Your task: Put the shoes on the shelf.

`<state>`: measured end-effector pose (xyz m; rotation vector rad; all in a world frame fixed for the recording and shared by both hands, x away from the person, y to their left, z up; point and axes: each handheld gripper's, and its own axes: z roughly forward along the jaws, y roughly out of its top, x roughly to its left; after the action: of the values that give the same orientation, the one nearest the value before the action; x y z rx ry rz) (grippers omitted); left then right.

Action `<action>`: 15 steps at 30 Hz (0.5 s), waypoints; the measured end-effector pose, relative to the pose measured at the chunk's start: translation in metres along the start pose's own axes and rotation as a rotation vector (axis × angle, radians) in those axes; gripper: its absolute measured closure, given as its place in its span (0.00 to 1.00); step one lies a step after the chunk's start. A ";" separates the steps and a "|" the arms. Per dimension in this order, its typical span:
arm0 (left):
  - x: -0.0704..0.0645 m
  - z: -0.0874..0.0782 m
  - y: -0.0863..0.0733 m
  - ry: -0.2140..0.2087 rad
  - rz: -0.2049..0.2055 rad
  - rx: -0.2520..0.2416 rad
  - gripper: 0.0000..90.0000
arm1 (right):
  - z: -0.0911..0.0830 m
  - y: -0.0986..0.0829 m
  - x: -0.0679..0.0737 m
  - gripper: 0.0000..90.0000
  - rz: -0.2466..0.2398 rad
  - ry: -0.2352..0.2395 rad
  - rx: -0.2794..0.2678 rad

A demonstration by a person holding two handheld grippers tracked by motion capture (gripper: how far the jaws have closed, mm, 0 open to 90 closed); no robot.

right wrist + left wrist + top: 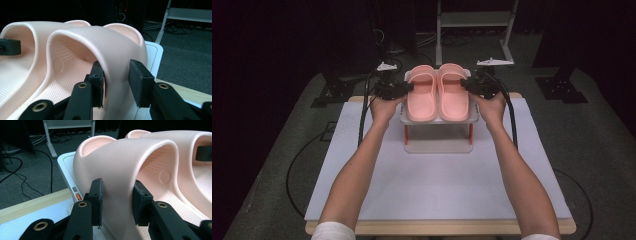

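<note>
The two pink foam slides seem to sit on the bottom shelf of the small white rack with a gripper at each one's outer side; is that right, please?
Not quite: the two pink foam slides sit on the top shelf of the small white rack, as the high view shows. The left gripper and right gripper are at their outer sides.

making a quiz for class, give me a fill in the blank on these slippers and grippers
1. The two slippers are ____ in colour.
2. They lie on the top shelf of a small white ____.
3. The left gripper has its jaws around the ____ of the left slipper.
4. The right gripper straddles the right slipper, its jaws not yet ____.

Missing words: pink; rack; strap; closed
</note>
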<state>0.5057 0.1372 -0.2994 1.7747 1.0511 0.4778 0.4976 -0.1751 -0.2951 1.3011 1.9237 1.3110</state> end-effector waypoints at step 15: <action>0.002 -0.003 -0.004 -0.046 -0.039 -0.028 0.64 | -0.001 -0.004 -0.003 0.63 0.036 0.046 -0.016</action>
<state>0.5030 0.1406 -0.3021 1.7293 1.0404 0.4244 0.4962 -0.1786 -0.2988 1.3140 1.9252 1.3829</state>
